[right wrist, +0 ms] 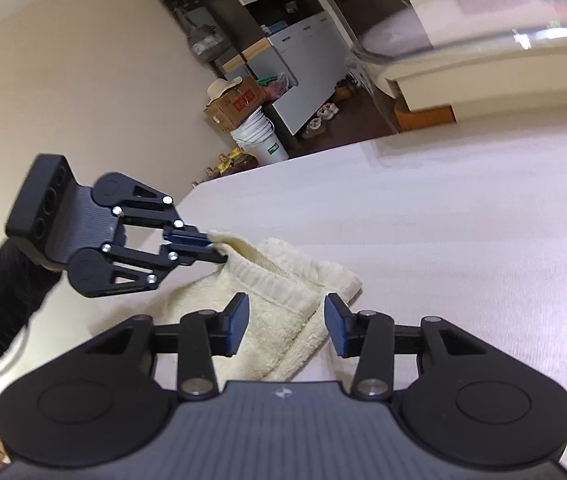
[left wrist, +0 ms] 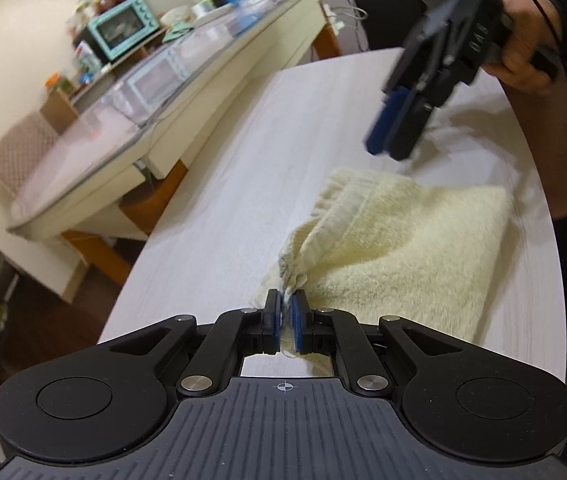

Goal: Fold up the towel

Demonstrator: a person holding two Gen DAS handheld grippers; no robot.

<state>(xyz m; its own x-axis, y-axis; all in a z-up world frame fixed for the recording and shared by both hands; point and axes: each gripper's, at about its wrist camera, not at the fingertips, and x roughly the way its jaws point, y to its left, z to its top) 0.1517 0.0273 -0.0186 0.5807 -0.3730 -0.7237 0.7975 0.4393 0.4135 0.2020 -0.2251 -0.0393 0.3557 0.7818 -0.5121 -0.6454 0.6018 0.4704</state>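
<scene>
A pale yellow towel (left wrist: 395, 240) lies folded on the white table (left wrist: 223, 200). My left gripper (left wrist: 285, 312) is shut on the towel's near corner, which bunches up between the blue pads. In the right wrist view the left gripper (right wrist: 213, 246) pinches the towel's (right wrist: 279, 320) far edge and lifts it slightly. My right gripper (right wrist: 286, 328) is open and empty, held above the towel. It also shows in the left wrist view (left wrist: 387, 132), raised above the towel's far end.
A second table (left wrist: 131, 148) with a glass top stands to the left, carrying a teal toaster oven (left wrist: 121, 26) and clutter. In the right wrist view a white bucket (right wrist: 261, 138) and a cardboard box (right wrist: 235, 106) stand on the floor beyond the table (right wrist: 463, 220).
</scene>
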